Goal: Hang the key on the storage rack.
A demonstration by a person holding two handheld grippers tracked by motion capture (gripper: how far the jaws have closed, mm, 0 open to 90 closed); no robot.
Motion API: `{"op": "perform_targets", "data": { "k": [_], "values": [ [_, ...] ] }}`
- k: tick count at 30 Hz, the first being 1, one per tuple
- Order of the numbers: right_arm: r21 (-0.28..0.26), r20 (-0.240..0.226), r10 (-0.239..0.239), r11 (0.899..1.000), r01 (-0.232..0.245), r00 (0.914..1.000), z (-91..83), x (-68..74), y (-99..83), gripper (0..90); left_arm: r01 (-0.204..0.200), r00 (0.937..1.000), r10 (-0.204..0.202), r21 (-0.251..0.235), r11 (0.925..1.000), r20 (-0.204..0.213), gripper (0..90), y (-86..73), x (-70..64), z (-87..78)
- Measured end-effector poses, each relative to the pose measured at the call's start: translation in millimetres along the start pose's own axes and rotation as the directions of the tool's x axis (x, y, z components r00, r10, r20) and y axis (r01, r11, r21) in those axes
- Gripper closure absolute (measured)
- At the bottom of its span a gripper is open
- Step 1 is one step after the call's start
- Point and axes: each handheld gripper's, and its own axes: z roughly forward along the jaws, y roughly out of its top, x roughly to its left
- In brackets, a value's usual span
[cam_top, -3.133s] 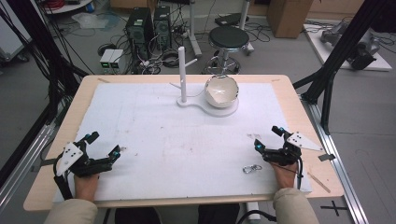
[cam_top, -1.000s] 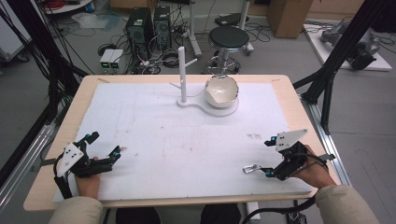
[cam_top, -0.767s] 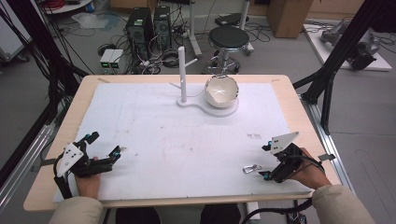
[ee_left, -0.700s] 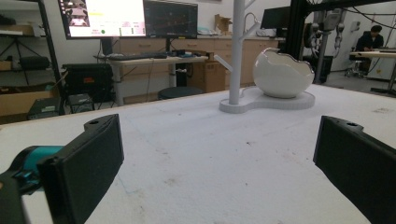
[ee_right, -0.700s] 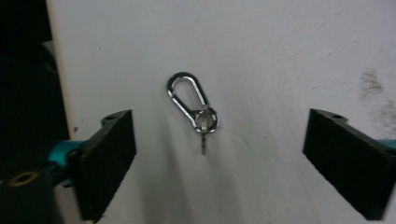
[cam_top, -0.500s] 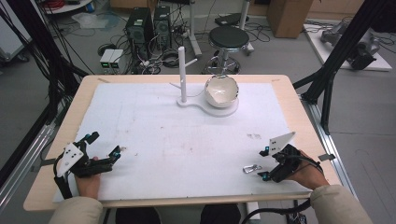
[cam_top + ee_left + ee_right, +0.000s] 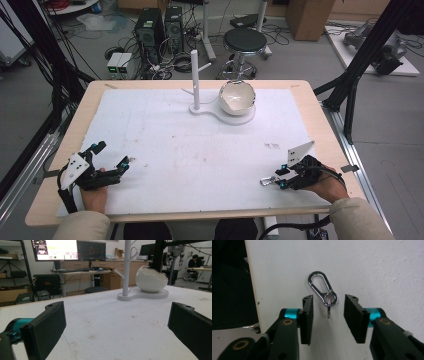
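A: Status on the right gripper [image 7: 329, 307]?
B: Jaws part-open, straddling the small silver metal carabiner clip with key ring [image 7: 322, 291], not touching it. Clip lies flat on the white table cover [image 7: 200, 160], near the front edge, right side [image 7: 266, 181].
A: Orientation?
B: Long axis runs along the jaws, hook end pointing away from them, ring end between the tips. No readable markings.
A: Left gripper [image 7: 111, 162]?
B: Jaws wide apart, front left. Farther back, white jewellery stand with eggshell-shaped bowl [image 7: 236, 97].
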Motion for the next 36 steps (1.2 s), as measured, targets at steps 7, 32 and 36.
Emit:
{"op": "perform_targets", "data": {
  "k": [7, 32, 36],
  "values": [
    [0.008, -0.01, 0.012, 1.0, -0.012, 0.9999, 0.8, -1.2, 0.1, 71.3, 0.0, 1.0, 0.0, 0.0, 1.0, 0.001, 2.1, 0.0, 0.0, -0.2],
    [0.022, -0.008, 0.006, 1.0, -0.006, 0.9999, 1.3, -0.8, 2.1, 87.9, -0.001, 1.0, 0.001, -0.001, 1.0, 0.001, 2.1, 0.0, 0.0, -0.2],
    [0.031, -0.008, 0.037, 0.999, -0.037, 0.9993, 1.4, -1.4, 3.5, 88.5, 0.002, 1.0, -0.002, -0.001, 1.0, -0.001, 2.1, 0.0, -0.1, -0.2]
  ]
}}
